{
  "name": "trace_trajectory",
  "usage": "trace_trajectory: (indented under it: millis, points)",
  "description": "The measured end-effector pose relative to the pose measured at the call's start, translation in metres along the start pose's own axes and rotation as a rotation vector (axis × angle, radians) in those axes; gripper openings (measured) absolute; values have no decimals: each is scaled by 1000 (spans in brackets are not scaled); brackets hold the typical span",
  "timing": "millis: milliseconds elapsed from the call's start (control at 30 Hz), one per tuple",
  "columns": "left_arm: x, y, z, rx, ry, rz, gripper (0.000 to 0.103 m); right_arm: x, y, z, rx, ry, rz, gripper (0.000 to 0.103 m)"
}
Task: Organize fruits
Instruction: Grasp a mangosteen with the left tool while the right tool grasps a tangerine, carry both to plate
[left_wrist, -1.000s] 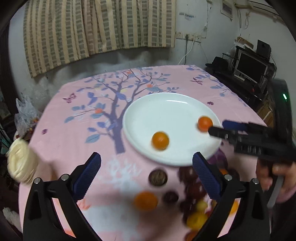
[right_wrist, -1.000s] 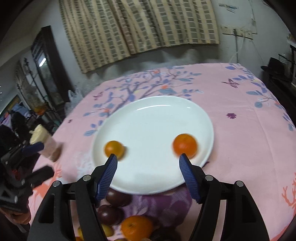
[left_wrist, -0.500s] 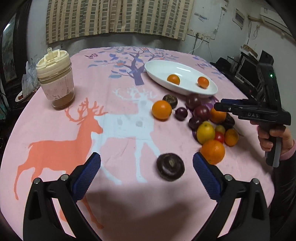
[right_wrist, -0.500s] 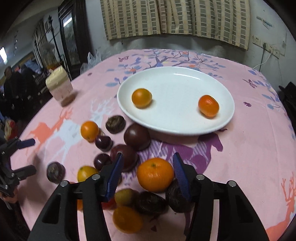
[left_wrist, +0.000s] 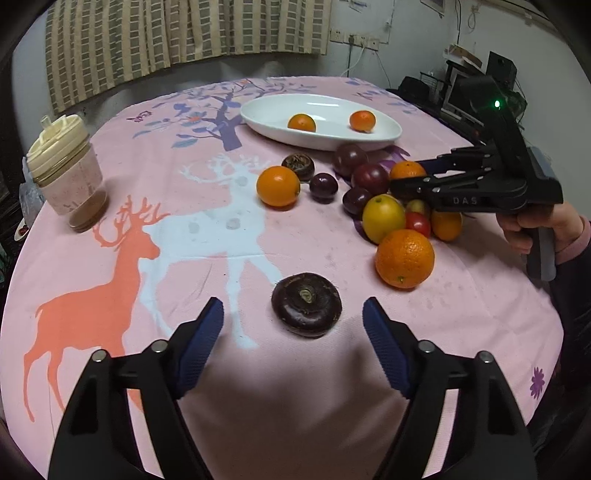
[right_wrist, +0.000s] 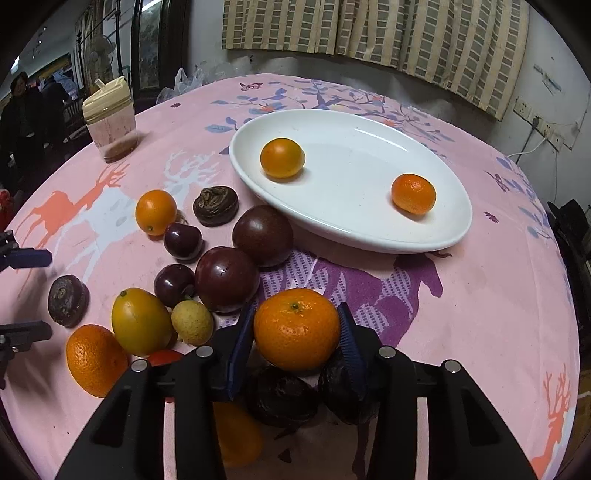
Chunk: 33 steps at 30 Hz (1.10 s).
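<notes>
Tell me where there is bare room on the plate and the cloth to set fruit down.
The white plate is bare between its two small oranges. The pink tablecloth is open between the lidded cup and the fruit. Crowded: the pile around the right gripper.

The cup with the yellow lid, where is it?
The cup stands on the pink tablecloth at the table's far left edge in the left wrist view, apart from the fruit, left of the white plate.

Behind my desk (left_wrist: 207, 229), draped in a pink deer-print cloth, striped curtains (left_wrist: 177, 40) hang against a white wall (left_wrist: 399, 44). A wall socket (right_wrist: 535, 122) sits right; dark electronics (left_wrist: 476, 88) crowd the corner.
</notes>
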<state>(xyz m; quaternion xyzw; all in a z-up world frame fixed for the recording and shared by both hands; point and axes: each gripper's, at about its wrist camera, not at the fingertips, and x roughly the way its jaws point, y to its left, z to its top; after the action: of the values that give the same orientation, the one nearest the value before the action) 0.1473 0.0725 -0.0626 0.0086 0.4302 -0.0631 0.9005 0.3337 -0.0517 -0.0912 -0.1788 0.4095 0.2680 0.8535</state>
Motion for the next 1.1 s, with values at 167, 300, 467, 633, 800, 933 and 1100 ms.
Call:
trace_trajectory:
  millis: [167,300,467,633,800,933,1100]
  points:
    - [10,-6,2,33,24,1,70,-16,-15,2,71,-43,52,45]
    - [21,-6,3,39,76,-10,48,-30,-27,2,135,-87,131,45]
    - [21,-8,2,56,76,-10,42,-34,-37,1,190,-105,187,45]
    - [15,2,10,22,59,-57,42,-39,-42,3,232,-149,238,45]
    - [5,9,64,17,-23,-88,42,-48,-65,22,340,-256,209,45]
    - [22,12,140,-26,-83,-128,42,-29,-86,47,398,-254,81,45]
    - [82,14,218,-71,-32,-97,42,11,-99,62,396,-191,26,45]
